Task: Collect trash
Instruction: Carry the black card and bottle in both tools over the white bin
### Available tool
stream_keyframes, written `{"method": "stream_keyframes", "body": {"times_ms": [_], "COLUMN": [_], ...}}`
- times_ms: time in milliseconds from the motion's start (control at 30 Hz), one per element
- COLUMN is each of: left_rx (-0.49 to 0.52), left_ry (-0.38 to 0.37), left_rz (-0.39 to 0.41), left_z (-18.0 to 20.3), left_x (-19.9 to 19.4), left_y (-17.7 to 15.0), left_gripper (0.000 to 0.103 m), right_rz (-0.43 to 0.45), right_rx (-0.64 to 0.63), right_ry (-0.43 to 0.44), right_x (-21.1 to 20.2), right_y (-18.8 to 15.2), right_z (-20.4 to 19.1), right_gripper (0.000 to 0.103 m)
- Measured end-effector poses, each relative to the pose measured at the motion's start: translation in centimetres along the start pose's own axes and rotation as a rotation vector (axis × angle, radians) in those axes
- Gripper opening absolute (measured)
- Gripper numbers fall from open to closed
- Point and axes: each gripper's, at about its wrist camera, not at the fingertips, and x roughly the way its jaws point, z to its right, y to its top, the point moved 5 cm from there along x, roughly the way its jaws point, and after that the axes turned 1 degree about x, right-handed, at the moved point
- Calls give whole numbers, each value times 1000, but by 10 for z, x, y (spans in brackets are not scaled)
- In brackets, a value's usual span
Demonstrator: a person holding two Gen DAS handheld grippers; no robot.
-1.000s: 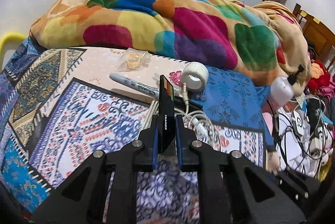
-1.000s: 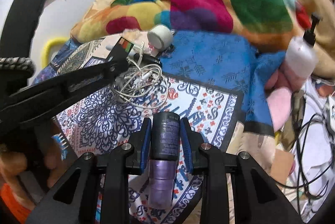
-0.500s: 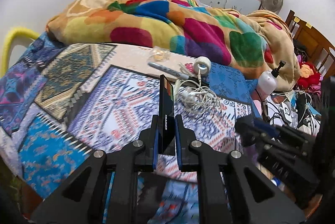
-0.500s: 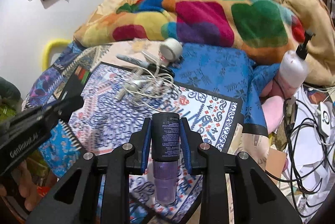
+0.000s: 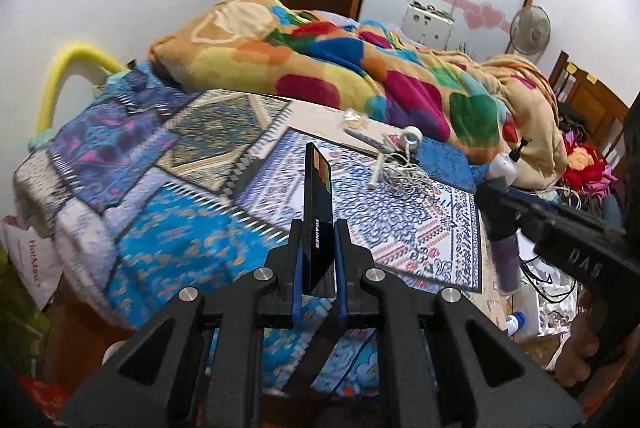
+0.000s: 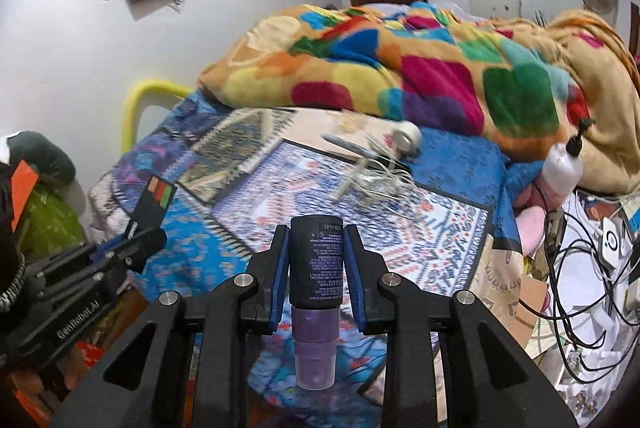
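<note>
My left gripper is shut on a flat black box marked "TRAINER", held upright above the near edge of the bed. My right gripper is shut on a black and purple bottle, held cap down off the bed's near edge. The right gripper with the bottle also shows at the right of the left wrist view. The left gripper with the box shows at the left of the right wrist view.
On the patterned bedspread lie a tangle of white cable, a tape roll, a marker pen and a clear wrapper. A colourful blanket fills the far side. A white pump bottle, cables and clutter lie right.
Both grippers have pulled back and up from the bed with their objects still held. The cable, tape and pen now look smaller and farther away.
</note>
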Motion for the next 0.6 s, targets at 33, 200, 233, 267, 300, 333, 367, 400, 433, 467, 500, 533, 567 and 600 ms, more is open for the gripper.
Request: {"method": "stream_keyframes", "body": {"times_ms": [33,200,233,267,300,333,367,400,433,467,500,533,567,600], "left_rx": [-8,-43,-50,-61,-71,-81,-91,-98,-107,-120,-128,-137,-149,-155], "left_ry": [6,45,51,57,61,67,76,85,97,110,118,130,149,160], "left_rz": [5,35,39,43,45,48,52,54,56,59,59,61,65,68], "left_z": [-6,-35,-41,-48,-55,-61,-69,-75,-83,-93,-99,-106,-117,-124], "left_x": [-7,-45,-51,-59,-65,-72,-79,-83,-89,-96,-101,-106,-112,-116], "left_y": [-2,-16,-19,-22,-26,-30,-34,-38,-42,-48,-52,-56,-61,-66], "left_gripper": [12,12,12,13,13,12,13,13,12,12,13,13,13,13], "right_rz": [5,21,21,20,19,18,16,12,8,3,-4,-9,-15,-20], "right_rx": [-7,-48,-56,-64,-77,-84,-94,-103,-113,-123,-138,-148,-161,-170], "right_ry": [5,43,52,63,76,85,96,108,120,131,146,156,168,177], "right_x": [-3,-20,-22,-23,-24,-25,-25,-25,-25,-23,-21,-20,-19,-17], "right_y": [0,-3,-4,-6,-8,-9,-11,-13,-16,-18,-21,-24,-27,-29], "right_z": [-5,-43,-51,-59,-69,-76,-84,-93,-103,-111,-123,-131,-141,-148], "right_gripper": [24,24,24,24,24,24,24,24,24,24,24,24,24,24]}}
